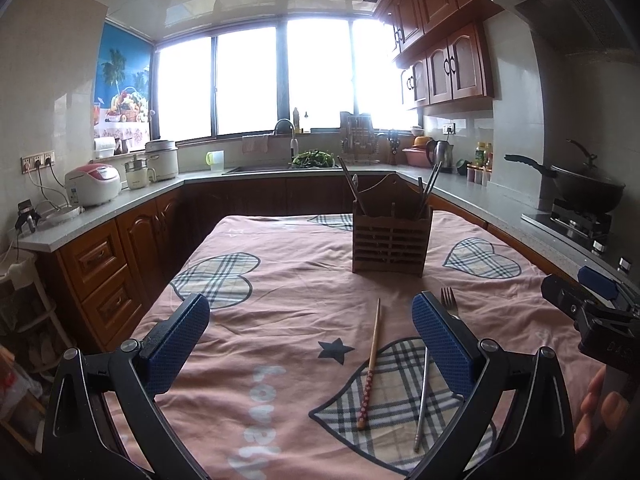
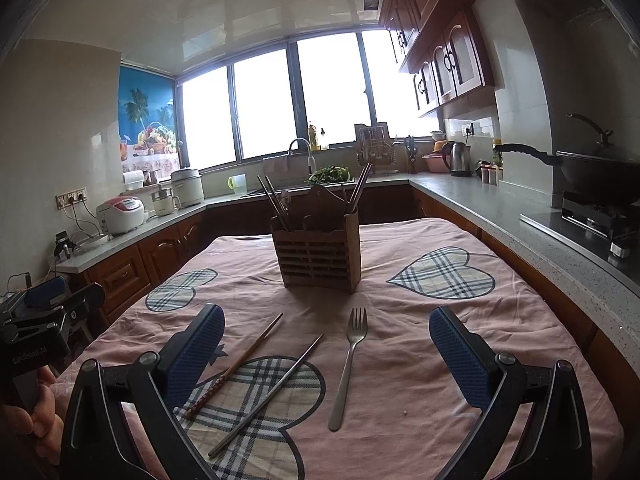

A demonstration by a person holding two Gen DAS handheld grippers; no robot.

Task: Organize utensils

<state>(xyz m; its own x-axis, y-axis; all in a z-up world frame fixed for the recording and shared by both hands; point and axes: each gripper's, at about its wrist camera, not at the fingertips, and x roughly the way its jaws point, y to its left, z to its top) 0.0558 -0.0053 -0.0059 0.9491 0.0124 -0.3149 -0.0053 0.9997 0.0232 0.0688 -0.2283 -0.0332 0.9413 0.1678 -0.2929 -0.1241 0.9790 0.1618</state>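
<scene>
A wooden utensil holder [image 1: 391,240] [image 2: 318,254] with several chopsticks in it stands on the pink tablecloth. In front of it lie a wooden chopstick [image 1: 371,364] [image 2: 236,366], a metal chopstick [image 1: 422,400] [image 2: 268,394] and a metal fork [image 2: 349,364] [image 1: 449,300]. My left gripper [image 1: 312,344] is open and empty, above the cloth, with the wooden chopstick between its fingers. My right gripper [image 2: 326,356] is open and empty, with the fork and both chopsticks between its fingers. The right gripper also shows at the right edge of the left wrist view [image 1: 592,308].
The table [image 2: 500,320] with the pink heart-print cloth stands inside a U-shaped kitchen counter [image 2: 500,208]. A wok [image 2: 596,172] sits on the stove at the right. Rice cookers [image 1: 94,184] stand on the left counter. The sink [image 1: 280,168] is below the window.
</scene>
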